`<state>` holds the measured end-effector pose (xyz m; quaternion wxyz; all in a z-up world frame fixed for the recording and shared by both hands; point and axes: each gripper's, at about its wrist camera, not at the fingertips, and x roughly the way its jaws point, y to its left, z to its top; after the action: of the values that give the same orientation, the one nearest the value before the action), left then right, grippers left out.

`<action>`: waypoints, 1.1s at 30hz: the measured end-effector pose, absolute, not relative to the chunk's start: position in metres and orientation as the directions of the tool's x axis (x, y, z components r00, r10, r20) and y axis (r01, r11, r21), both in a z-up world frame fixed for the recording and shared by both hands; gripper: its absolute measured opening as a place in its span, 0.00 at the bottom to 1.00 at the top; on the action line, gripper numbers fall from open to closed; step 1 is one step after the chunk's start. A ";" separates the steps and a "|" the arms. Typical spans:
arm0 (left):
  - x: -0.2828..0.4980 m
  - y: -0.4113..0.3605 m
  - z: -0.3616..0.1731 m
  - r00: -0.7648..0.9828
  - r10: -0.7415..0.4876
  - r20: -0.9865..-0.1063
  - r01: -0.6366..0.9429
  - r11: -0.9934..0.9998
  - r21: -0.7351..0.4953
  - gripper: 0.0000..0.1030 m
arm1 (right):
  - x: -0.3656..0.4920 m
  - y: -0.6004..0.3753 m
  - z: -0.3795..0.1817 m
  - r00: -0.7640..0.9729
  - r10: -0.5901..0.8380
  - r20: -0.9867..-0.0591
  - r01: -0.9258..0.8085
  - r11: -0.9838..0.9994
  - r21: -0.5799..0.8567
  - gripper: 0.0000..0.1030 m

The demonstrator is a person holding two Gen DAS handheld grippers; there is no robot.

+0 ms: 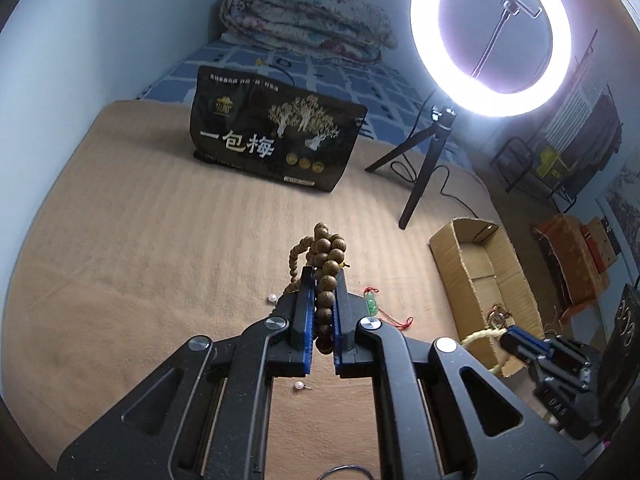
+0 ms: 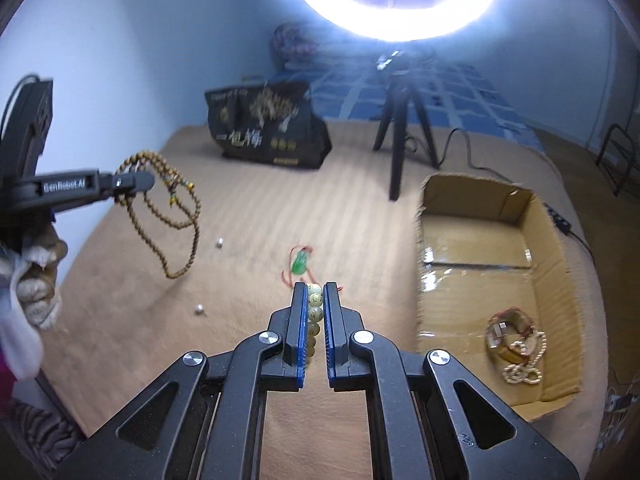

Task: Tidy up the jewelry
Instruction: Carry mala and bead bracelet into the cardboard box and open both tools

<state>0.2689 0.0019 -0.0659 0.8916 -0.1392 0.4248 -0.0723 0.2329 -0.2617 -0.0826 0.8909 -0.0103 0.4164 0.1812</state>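
A tan blanket (image 1: 160,240) covers the near part of a bed, with a blue checked sheet (image 1: 248,64) and a folded quilt (image 1: 304,16) beyond it against a pale wall. A black snack bag (image 1: 276,136) stands upright on the blanket, and a lit ring lamp (image 1: 490,28) on a small black tripod (image 1: 416,164) stands to its right.

The left gripper (image 1: 323,276) is closed narrowly on a bunch of brown wooden prayer beads (image 1: 324,252). In the right wrist view the beads hang from it in long loops above the blanket, clear of the surface. The right gripper (image 2: 315,292) is pinched on a string of pale yellowish beads (image 2: 314,312), which runs back between its blue pads (image 2: 302,336).

An open cardboard box (image 2: 480,208) lies on the blanket to the right, near the tripod. In its near corner sits a heap of jewelry (image 2: 514,344): a cream bead strand tangled with a brownish bangle.

On the blanket between the grippers and the box lies a green pendant (image 2: 299,265) on a red cord. Two small pearl earrings (image 2: 219,243) lie apart to its left.
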 end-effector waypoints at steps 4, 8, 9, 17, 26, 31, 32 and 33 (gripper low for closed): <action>0.267 -0.005 -0.058 0.638 -0.257 -0.726 0.028 0.950 -0.311 0.05 | 0.229 -0.284 -0.069 0.624 0.302 -0.721 -0.297 0.945 0.138 0.06; 0.265 -0.021 -0.045 0.650 -0.283 -0.705 0.070 0.946 -0.315 0.05 | 0.227 -0.309 -0.062 0.648 0.284 -0.707 -0.255 0.955 0.151 0.06; 0.264 -0.027 -0.041 0.652 -0.291 -0.700 0.086 0.946 -0.313 0.04 | 0.226 -0.319 -0.060 0.654 0.276 -0.705 -0.238 0.959 0.155 0.06; 0.270 -0.080 -0.024 0.646 -0.356 -0.675 0.188 0.931 -0.312 0.04 | 0.221 -0.367 -0.059 0.671 0.231 -0.704 -0.161 0.973 0.166 0.06; 0.291 -0.148 -0.019 0.617 -0.418 -0.667 0.270 0.908 -0.319 0.04 | 0.218 -0.393 -0.068 0.658 0.226 -0.718 -0.141 0.974 0.177 0.06; 0.304 -0.188 -0.021 0.603 -0.431 -0.671 0.309 0.902 -0.302 0.05 | 0.219 -0.397 -0.075 0.642 0.233 -0.730 -0.158 0.972 0.172 0.06; 0.306 -0.195 -0.021 0.602 -0.431 -0.672 0.316 0.902 -0.296 0.05 | 0.219 -0.398 -0.076 0.640 0.235 -0.731 -0.159 0.972 0.173 0.06; 0.309 -0.203 -0.023 0.599 -0.433 -0.674 0.325 0.900 -0.290 0.05 | 0.219 -0.398 -0.078 0.638 0.236 -0.733 -0.160 0.972 0.173 0.06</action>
<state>0.3090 -0.2029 -0.0226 0.8915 -0.0688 0.3942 -0.2125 0.2193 -0.3983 -0.0779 0.9038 0.0459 0.4112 0.1097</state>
